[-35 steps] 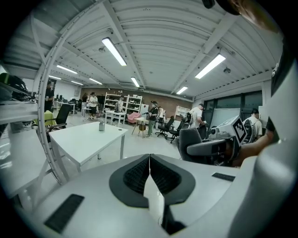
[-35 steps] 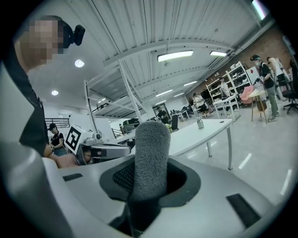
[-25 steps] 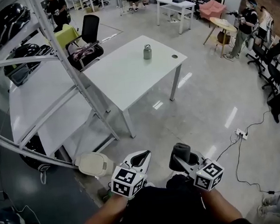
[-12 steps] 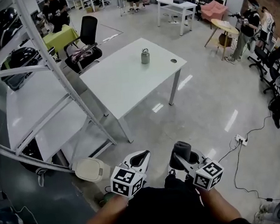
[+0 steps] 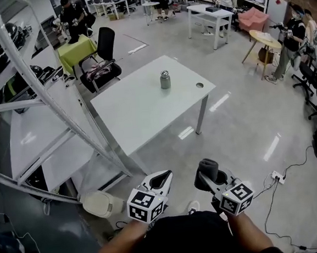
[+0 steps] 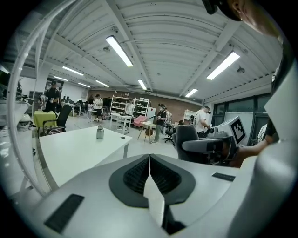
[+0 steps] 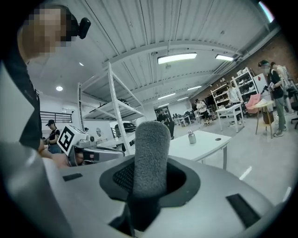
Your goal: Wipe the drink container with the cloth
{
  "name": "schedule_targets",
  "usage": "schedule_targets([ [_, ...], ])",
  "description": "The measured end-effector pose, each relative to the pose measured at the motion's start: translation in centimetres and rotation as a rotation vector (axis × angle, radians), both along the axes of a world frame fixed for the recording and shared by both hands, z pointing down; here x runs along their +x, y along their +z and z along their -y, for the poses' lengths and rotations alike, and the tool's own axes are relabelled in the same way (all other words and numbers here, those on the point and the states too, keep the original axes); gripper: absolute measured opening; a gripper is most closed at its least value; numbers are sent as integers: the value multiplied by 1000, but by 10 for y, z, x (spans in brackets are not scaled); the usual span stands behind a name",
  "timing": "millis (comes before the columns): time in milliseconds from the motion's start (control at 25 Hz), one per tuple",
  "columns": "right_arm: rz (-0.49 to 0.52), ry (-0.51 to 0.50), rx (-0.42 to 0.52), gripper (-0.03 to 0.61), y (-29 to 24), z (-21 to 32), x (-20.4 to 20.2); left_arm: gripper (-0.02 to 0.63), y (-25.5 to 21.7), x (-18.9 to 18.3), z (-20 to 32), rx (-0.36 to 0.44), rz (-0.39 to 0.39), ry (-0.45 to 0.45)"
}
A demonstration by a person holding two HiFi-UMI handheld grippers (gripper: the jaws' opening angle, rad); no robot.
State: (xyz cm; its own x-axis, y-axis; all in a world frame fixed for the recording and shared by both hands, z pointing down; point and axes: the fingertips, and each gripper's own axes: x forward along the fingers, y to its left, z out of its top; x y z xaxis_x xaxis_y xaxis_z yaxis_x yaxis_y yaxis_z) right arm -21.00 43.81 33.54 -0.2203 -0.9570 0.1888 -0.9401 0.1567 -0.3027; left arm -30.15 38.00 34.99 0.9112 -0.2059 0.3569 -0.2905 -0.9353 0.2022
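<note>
Drink container: a small grey metal bottle with a cap (image 5: 165, 79) stands upright on the far half of the white rectangular table (image 5: 141, 113), so its long axis is vertical.
Direction from the jaws: the bottle is ahead of both grippers and well apart from them, roughly between their two lines and a little closer to the left one's.
Right gripper (image 5: 209, 174): its jaws are clamped on a rolled dark grey fleecy cloth (image 7: 150, 158), which sticks up out of them.
Left gripper (image 5: 161, 179): its jaws are pressed together with nothing between them.
Nearer hand: both are held low against the person's body and side by side, and neither looks clearly nearer.
In the way: open glossy floor, then the table's near edge.
Left side: a slanted white metal rack (image 5: 46, 100) and a cream lidded bin (image 5: 102, 202) crowd that flank.
Beyond: a black office chair (image 5: 103, 45) stands behind the table, and a round cable hole (image 5: 199, 85) lies just right of the bottle.
Unclear: the bottle is too small to tell whether its cap is tight.
Next step, likely: closing the gap, cloth hand leading.
</note>
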Motion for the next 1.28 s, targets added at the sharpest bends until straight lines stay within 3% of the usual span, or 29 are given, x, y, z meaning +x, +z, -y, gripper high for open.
schedule_targets([
  [120, 4, -17, 8, 114, -4, 11, 35, 17, -3, 33, 10, -39, -14, -22],
  [320, 15, -58, 9, 114, -5, 20, 74, 17, -7, 68, 23, 15, 15, -61],
  [440, 32, -67, -8, 114, 3, 26, 94, 17, -2, 87, 31, 2, 34, -73],
  [640, 56, -58, -20, 114, 6, 35, 114, 17, 2, 109, 39, 6, 63, -56],
  [1000, 55, -27, -76, 114, 23, 46, 150, 17, 15, 155, 61, -28, 49, -18],
  [1280, 44, -47, -106, 114, 29, 104, 179, 17, 18, 184, 127, -34, 32, -43],
])
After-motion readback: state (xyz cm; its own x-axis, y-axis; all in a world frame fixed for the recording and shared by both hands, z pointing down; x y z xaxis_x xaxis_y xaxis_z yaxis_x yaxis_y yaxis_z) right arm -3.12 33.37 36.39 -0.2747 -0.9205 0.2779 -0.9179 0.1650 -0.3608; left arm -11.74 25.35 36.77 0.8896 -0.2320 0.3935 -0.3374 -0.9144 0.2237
